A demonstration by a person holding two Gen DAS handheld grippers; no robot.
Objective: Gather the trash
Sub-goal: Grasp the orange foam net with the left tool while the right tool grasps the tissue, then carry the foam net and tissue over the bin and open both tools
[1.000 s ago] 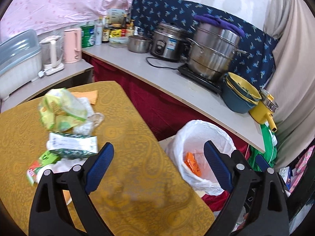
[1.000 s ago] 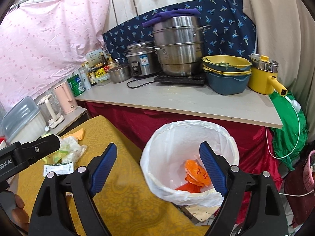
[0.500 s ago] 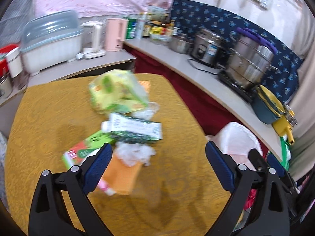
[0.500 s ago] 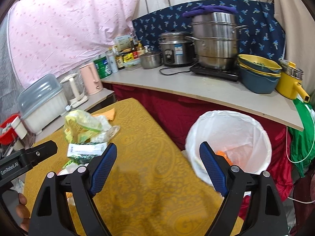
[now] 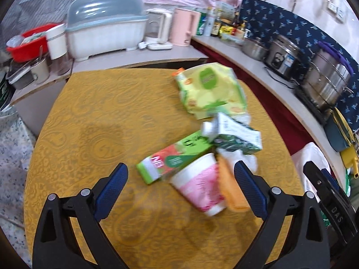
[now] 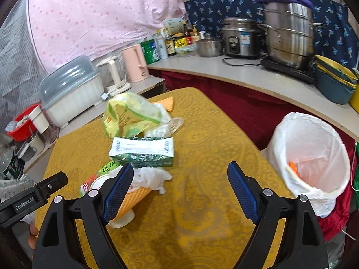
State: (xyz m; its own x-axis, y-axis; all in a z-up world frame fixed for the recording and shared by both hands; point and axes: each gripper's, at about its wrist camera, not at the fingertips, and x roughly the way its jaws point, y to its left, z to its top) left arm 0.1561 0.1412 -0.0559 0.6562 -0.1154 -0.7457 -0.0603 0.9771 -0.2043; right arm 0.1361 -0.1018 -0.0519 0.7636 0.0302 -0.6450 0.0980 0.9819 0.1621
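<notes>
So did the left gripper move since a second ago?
Yes. The left gripper swung left, away from the white-lined trash bin, which slid from the view's centre to its right edge. Its jaws are now open above the pink paper cup.

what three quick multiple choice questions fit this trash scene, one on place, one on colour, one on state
1. Where is the trash bin?
A. on the table
B. beside the table, below the counter
C. on the counter

2. What colour is the tablecloth?
A. yellow
B. blue
C. white

3. How is the paper cup?
A. upright
B. stacked
C. on its side

Answers:
1 B: it stands off the table's edge.
2 A: gold patterned cloth.
3 C: its rim faces sideways between the open left claw tips; the right claw is open too.
</notes>
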